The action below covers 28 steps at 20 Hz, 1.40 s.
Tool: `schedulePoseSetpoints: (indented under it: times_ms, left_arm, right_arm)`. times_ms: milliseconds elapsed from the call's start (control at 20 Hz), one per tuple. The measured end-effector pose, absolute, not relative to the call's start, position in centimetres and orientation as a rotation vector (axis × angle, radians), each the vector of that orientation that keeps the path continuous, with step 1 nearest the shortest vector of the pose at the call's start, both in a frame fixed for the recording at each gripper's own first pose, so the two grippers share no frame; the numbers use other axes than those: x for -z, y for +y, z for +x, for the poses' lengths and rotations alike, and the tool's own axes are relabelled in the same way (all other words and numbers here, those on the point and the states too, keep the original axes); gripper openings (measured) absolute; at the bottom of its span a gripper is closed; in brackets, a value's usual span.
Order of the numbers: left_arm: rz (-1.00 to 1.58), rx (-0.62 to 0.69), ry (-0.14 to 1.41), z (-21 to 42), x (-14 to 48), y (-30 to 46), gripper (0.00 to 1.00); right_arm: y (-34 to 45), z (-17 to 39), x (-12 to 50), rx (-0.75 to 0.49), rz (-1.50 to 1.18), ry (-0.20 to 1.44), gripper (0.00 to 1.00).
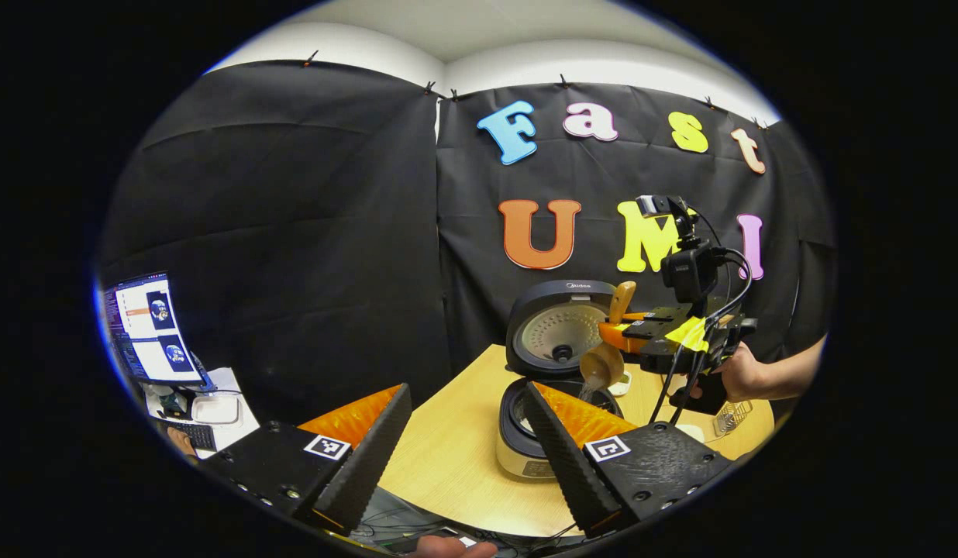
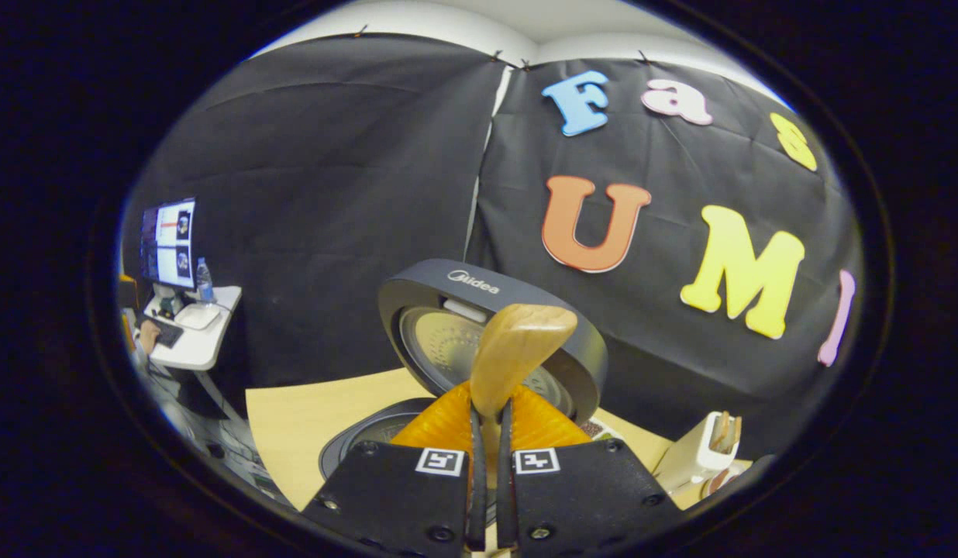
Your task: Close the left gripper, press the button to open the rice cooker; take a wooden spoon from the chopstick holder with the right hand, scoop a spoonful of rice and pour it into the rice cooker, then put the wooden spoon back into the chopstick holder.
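Two fingers of the right gripper [image 2: 487, 434] are pinched on the handle of the wooden spoon [image 2: 518, 349], whose handle end rises in front of the raised lid [image 2: 580, 341] in the right gripper view. From the left gripper view the same gripper, held by a hand [image 1: 741, 373], hangs over the open rice cooker [image 1: 525, 446], with the spoon's bowl [image 1: 601, 366] tilted downward above the inner pot and what looks like a thin stream of rice falling from it.

Pouring well here likely means keeping the bowl centred over the pot mouth and rolling the wrist slowly, so grains do not land on the rim or the table [image 1: 448, 449], and keeping the pinch firm so the handle does not twist.

Left gripper [image 1: 467, 442] stands spread wide, holding nothing, low and near the cooker's front.

Its own fingers hide part of the pot; how much rice lies inside cannot be judged. The spoon's bowl is out of sight below the right gripper's fingers. A white holder [image 2: 700, 457] at the table's edge is probably the chopstick holder, partly cut off.
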<state>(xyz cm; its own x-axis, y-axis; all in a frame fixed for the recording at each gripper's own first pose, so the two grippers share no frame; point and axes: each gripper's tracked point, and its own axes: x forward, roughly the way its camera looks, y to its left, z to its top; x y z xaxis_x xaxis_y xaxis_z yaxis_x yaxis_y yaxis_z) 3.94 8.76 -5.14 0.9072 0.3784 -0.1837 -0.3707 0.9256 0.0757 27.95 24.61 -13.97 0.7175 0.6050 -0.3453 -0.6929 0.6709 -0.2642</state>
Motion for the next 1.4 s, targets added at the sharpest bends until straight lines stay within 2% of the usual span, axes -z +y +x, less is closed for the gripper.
schedulePoseSetpoints:
  times_ms: [350, 550, 600, 650, 750, 850, 1050, 1150, 1400]
  left_arm:
    - [0.044, -0.384, 0.186, 3.5, 5.3, 9.4, 0.95]
    - [0.043, -0.376, 0.172, 3.4, 5.0, 9.2, 0.95]
    - [0.041, -0.375, 0.169, 3.4, 5.0, 9.2, 0.95]
    - [0.039, -0.373, 0.167, 3.3, 5.0, 9.1, 0.84]
    - [0.039, -0.366, 0.162, 3.3, 4.9, 8.9, 0.84]
    - [0.038, -0.354, 0.161, 3.7, 4.8, 8.7, 1.0]
    - [0.034, -0.308, 0.158, 4.9, 4.7, 7.5, 1.0]
    - [0.031, -0.277, 0.159, 5.7, 4.8, 6.8, 0.95]
    - [0.017, -0.196, 0.163, 7.5, 5.4, 4.9, 0.94]
  right_arm:
    - [25.9, 26.2, 13.4, -0.769, -0.595, 0.084, 0.1]
    - [25.8, 26.1, 13.2, -0.786, -0.579, 0.089, 0.11]
    - [25.7, 26.1, 13.0, -0.784, -0.558, 0.101, 0.11]
    - [25.5, 26.1, 12.8, -0.781, -0.531, 0.113, 0.11]
    - [24.9, 26.2, 12.5, -0.781, -0.454, 0.15, 0.11]
    - [24.2, 26.0, 12.4, -0.772, -0.362, 0.202, 0.11]
    - [21.8, 25.9, 10.7, -0.729, -0.14, 0.286, 0.11]
    - [19.6, 26.2, 10.2, -0.701, -0.067, 0.321, 0.11]
    - [11.8, 26.2, 8.5, -0.572, 0.004, 0.327, 0.11]
